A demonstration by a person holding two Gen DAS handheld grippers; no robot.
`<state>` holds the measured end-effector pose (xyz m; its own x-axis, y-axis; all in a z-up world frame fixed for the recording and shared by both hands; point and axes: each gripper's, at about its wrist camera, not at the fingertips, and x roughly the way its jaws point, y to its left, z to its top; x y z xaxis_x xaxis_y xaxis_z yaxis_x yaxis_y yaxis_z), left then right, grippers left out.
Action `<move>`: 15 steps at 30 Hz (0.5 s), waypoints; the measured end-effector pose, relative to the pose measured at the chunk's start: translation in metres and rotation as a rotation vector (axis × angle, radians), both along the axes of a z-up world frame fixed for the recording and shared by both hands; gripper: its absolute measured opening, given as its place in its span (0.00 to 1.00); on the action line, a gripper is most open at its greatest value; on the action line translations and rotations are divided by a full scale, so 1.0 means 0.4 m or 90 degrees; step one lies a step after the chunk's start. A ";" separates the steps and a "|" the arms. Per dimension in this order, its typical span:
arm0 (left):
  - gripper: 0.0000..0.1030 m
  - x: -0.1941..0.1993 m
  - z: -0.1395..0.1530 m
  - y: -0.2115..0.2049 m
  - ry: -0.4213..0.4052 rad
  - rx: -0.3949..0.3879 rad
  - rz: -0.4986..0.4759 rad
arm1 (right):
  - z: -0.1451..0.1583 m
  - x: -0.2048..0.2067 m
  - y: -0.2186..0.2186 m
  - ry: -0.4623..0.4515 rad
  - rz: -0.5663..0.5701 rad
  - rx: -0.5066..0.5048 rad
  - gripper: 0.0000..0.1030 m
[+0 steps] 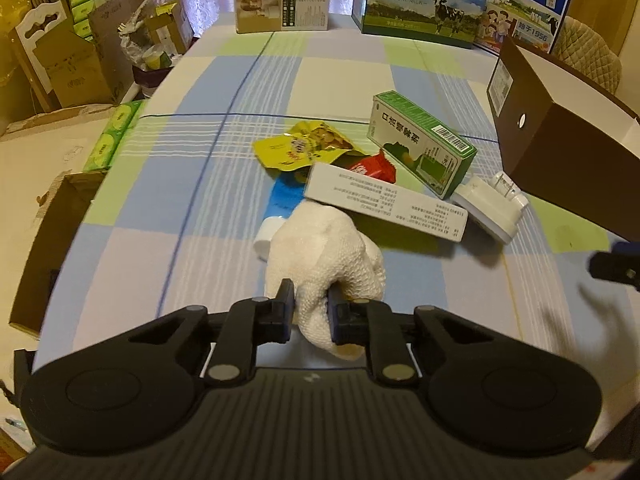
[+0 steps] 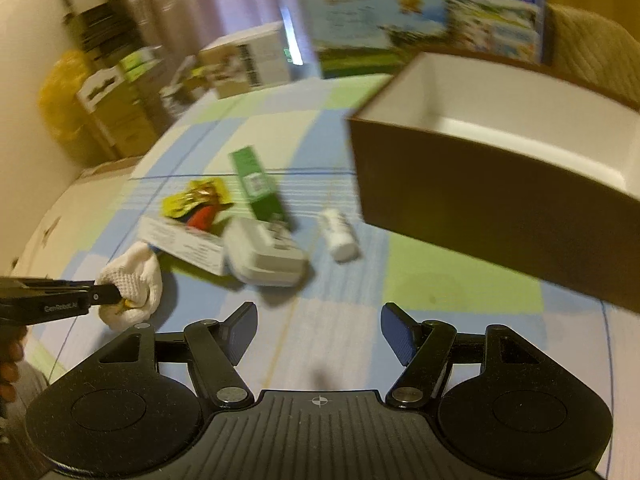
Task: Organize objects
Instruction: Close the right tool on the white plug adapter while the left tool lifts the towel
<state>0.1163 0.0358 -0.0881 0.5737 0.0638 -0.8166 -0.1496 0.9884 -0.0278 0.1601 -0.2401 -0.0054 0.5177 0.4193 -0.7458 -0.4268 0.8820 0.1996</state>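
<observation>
The left gripper (image 1: pixel 311 312) has its jaws pinched on a white knitted cloth (image 1: pixel 324 256), holding it just at the near edge of a little heap on the checked tabletop (image 1: pixel 168 184): a long white carton (image 1: pixel 384 204), a green carton (image 1: pixel 424 144), a yellow snack bag (image 1: pixel 304 148) and a white plug adapter (image 1: pixel 492 208). The right gripper (image 2: pixel 318 334) hangs with jaws spread wide around nothing, above bare cloth. A small white bottle (image 2: pixel 340 234) lies beside the open brown box (image 2: pixel 500 192).
</observation>
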 end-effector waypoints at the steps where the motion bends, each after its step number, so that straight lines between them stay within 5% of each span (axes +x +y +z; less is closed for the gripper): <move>1: 0.13 -0.009 0.006 0.005 -0.002 0.001 0.000 | -0.001 -0.001 0.018 -0.010 0.018 -0.005 0.64; 11: 0.12 -0.065 0.044 0.041 -0.005 -0.009 0.020 | -0.066 0.028 0.183 -0.094 0.142 -0.104 0.64; 15: 0.12 -0.073 0.027 0.057 0.010 -0.009 0.039 | -0.087 0.057 0.203 -0.088 0.140 -0.089 0.64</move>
